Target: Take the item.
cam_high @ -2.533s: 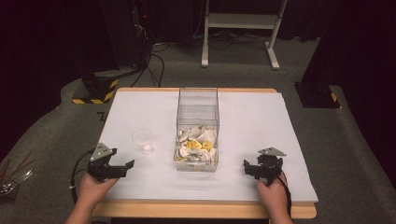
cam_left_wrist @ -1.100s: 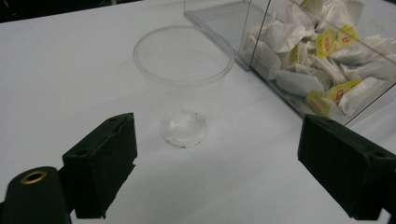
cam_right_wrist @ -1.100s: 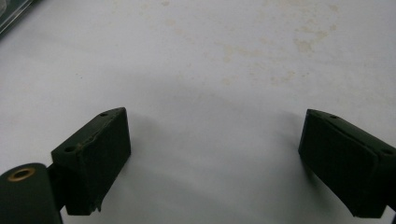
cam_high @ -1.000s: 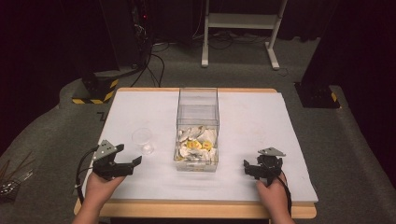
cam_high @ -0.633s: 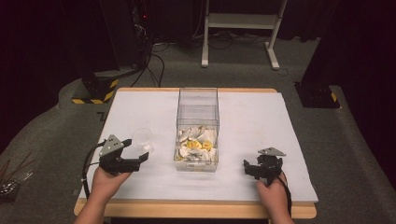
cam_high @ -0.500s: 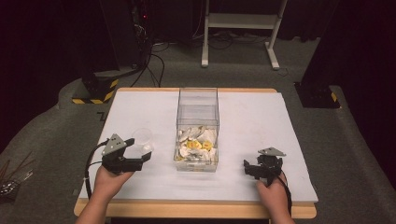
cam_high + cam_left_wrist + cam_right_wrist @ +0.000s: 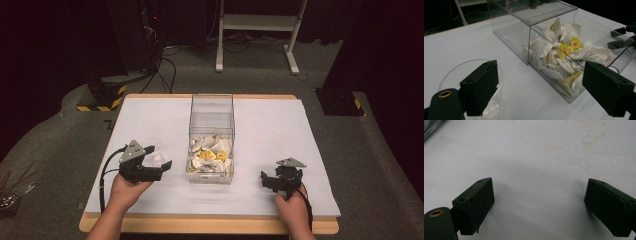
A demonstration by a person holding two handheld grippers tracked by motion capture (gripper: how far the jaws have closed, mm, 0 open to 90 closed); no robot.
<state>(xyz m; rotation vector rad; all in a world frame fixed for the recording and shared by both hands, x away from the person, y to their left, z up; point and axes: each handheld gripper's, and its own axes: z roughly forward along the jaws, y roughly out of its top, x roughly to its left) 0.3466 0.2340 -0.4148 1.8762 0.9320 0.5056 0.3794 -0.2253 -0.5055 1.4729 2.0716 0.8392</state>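
Note:
A clear plastic cup (image 7: pixel 152 148) stands upright on the white table left of a clear box (image 7: pixel 212 115). The box holds white and yellow tea bags (image 7: pixel 210 156). My left gripper (image 7: pixel 158 158) is open and hovers just at the cup. In the left gripper view its left jaw covers part of the cup (image 7: pixel 454 75), and the open end of the box (image 7: pixel 534 27) with the tea bags (image 7: pixel 564 56) lies ahead between the jaws (image 7: pixel 541 85). My right gripper (image 7: pixel 278 177) rests open near the table's front right. Bare table lies between its jaws (image 7: pixel 541 202).
The white table top (image 7: pixel 270 125) has a wooden front edge (image 7: pixel 210 225). Black equipment, cables and a white stand's legs (image 7: pixel 255 30) are on the floor beyond it. The other gripper's dark jaws (image 7: pixel 621 37) appear past the box.
My left gripper has moved forward and to the right, from the table's front left up to the cup. The right gripper, box and cup have stayed put.

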